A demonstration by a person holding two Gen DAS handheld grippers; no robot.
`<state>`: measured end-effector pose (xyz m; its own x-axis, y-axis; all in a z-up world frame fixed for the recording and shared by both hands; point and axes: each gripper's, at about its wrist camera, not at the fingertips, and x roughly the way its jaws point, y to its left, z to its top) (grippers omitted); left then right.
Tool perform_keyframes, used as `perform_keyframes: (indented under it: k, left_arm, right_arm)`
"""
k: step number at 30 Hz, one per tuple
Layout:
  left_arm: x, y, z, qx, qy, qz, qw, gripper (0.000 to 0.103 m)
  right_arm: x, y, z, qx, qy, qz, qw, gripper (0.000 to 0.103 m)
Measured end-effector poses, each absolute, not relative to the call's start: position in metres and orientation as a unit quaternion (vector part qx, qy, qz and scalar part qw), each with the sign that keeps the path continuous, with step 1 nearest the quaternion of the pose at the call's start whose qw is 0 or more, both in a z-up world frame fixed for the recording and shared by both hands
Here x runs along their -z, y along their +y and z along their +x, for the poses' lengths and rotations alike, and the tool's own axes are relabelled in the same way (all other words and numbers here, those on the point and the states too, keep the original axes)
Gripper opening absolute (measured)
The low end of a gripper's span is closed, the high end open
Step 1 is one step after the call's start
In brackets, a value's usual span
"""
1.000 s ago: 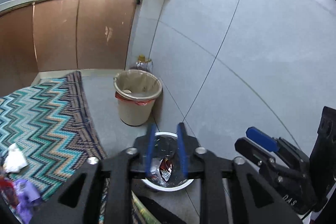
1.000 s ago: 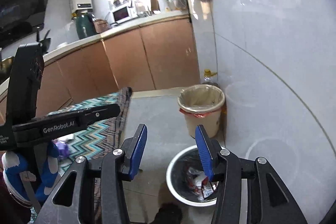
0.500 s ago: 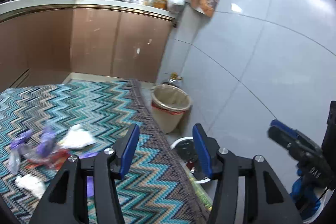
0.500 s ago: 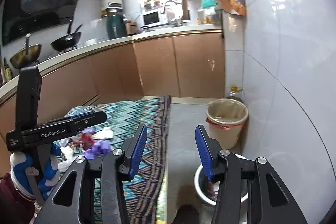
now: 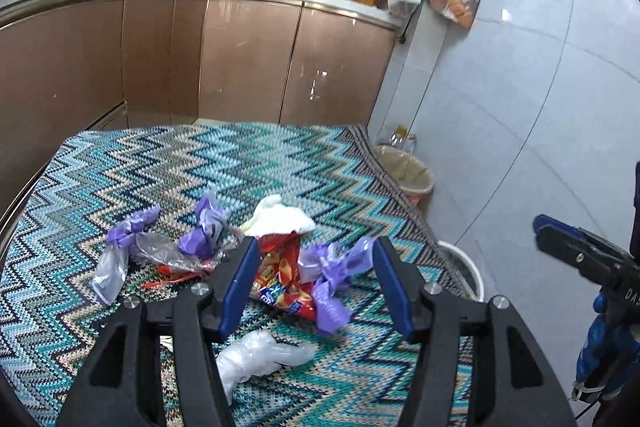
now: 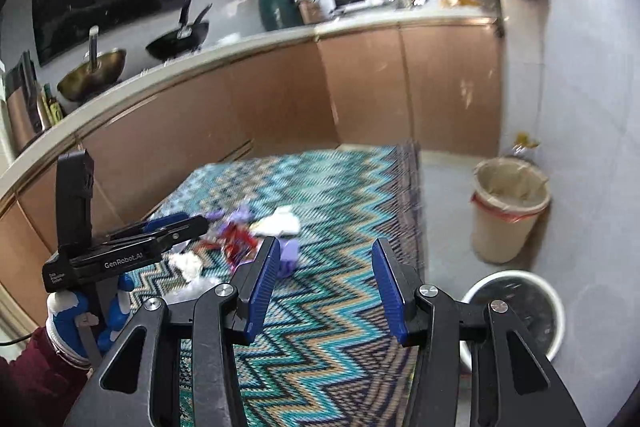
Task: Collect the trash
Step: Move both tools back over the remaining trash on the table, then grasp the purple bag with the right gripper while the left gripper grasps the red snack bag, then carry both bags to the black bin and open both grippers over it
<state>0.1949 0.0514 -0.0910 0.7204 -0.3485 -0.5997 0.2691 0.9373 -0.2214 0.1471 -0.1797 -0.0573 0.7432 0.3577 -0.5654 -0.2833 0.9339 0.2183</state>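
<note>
L tool (image 5: pixel 312 283) is hovering wide open, empty, framing the red snack wrapper (image 5: pixel 282 279) lying w/ purple bags on the zigzag rug (image 5: pixel 280 163), prob. lining up a grab. R tool (image 6: pixel 324 287) is also gaping, holding nothing, near the white bin (image 6: pixel 554 301).

Bright daylight, fisheye warp, motion blur

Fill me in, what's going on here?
A person is clearing trash off a zigzag rug with two handheld grippers. The left gripper is open over a red snack wrapper, with purple scraps and white tissue around it. The right gripper is open and empty, near the white bin.
</note>
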Motion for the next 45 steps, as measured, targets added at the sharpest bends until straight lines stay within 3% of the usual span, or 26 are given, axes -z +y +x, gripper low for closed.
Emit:
perform_keyframes:
  k: [9,13,24,26,28,30,34,45]
  left_arm:
    - [0.128,0.046,0.236,0.140,0.374,-0.068,0.914,0.053]
    - [0.140,0.054,0.249,0.129,0.389,-0.075,0.909,0.036]
    - [0.154,0.069,0.259,0.131,0.407,-0.100,0.898,0.013]
    - [0.156,0.070,0.259,0.132,0.409,-0.102,0.897,0.009]
    - [0.157,0.071,0.258,0.131,0.409,-0.104,0.897,0.007]
    - [0.156,0.071,0.255,0.129,0.406,-0.103,0.899,0.006]
    - [0.148,0.073,0.247,0.124,0.396,-0.106,0.904,0.006]
    - [0.099,0.083,0.208,0.115,0.349,-0.112,0.923,0.005]
  right_arm:
    - [0.103,-0.152,0.196,-0.218,0.369,0.084,0.900,0.047]
    - [0.122,-0.142,0.221,-0.241,0.389,0.103,0.883,0.048]
    - [0.160,-0.119,0.272,-0.277,0.420,0.152,0.851,0.050]
    - [0.167,-0.115,0.277,-0.287,0.427,0.159,0.843,0.047]
    - [0.172,-0.110,0.279,-0.295,0.429,0.161,0.838,0.026]
    - [0.175,-0.108,0.279,-0.301,0.428,0.160,0.837,0.012]
    - [0.171,-0.106,0.273,-0.308,0.420,0.150,0.841,0.005]
    - [0.114,-0.136,0.227,-0.304,0.362,0.138,0.870,0.004]
